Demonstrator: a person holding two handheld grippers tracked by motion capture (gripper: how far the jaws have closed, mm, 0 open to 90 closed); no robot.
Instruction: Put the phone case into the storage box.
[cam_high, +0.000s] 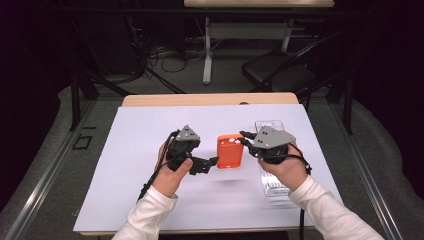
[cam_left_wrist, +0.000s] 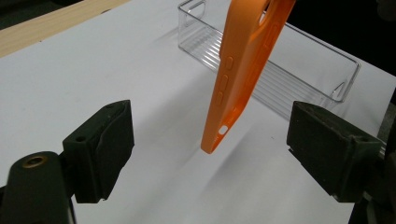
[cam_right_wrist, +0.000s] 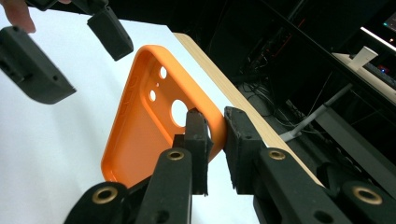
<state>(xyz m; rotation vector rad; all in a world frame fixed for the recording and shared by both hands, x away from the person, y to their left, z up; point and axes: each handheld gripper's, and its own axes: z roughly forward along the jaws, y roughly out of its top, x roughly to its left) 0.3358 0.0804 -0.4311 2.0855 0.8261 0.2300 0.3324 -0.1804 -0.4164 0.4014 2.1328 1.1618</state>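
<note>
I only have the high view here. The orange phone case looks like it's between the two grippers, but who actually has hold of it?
Observer: The right gripper has it. In its own view the jaws pinch one edge of the orange phone case, beside the large camera cutout.
Operator: And the left one, is it gripping too?
Observer: No. In the left gripper view its jaws stand wide, with the case's lower corner hanging between them, touching neither pad.
Operator: Is the case resting on the table?
Observer: It seems not; the left gripper view shows its corner above the white sheet, tilted, with its shadow below.
Operator: Where's the clear tray?
Observer: The clear tray lies behind the case in that view.
</note>
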